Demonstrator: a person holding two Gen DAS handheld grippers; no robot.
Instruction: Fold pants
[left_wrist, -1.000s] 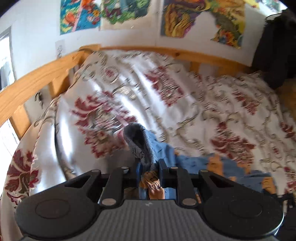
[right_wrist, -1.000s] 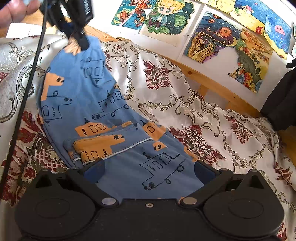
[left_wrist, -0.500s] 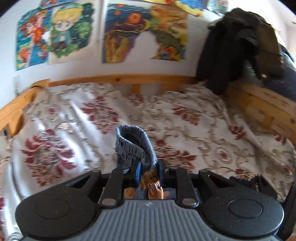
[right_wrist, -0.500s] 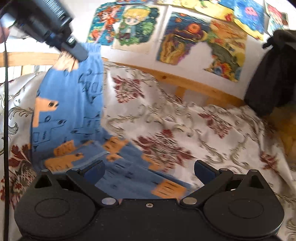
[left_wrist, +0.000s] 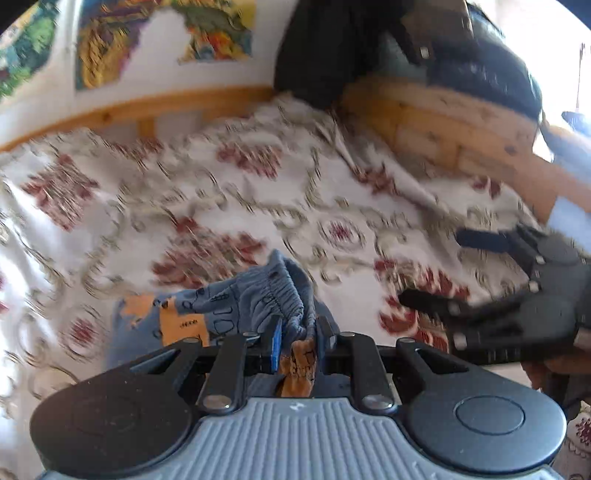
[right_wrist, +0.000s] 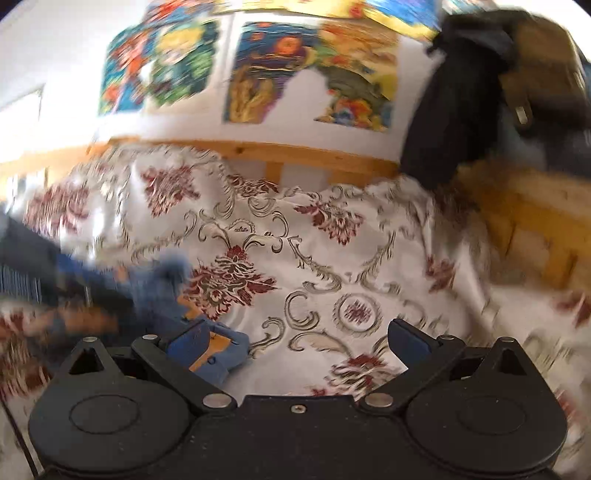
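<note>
Blue cloth with orange patches, the pants (left_wrist: 221, 314), lies bunched on the bed just ahead of the left gripper (left_wrist: 297, 339), whose jaws are clenched on the gathered waistband; an orange fold of it pokes back between the fingers. In the left wrist view the right gripper (left_wrist: 436, 269) hovers to the right over the bedspread (left_wrist: 258, 199), jaws spread wide with nothing between them. From the right wrist view a corner of the pants (right_wrist: 218, 350) lies by its left finger (right_wrist: 192, 338), and the rest trails off left in a blur toward the left gripper (right_wrist: 122, 295).

The bedspread is pale with dark red flowers and grey scrolls, rumpled. Beyond it runs the bed's wooden rail (right_wrist: 295, 151), and a wooden end board (left_wrist: 443, 125) stands at the right. Dark clothes (left_wrist: 332, 48) hang over that corner, covering part of the rail. Bright drawings (right_wrist: 306, 70) hang on the white wall behind.
</note>
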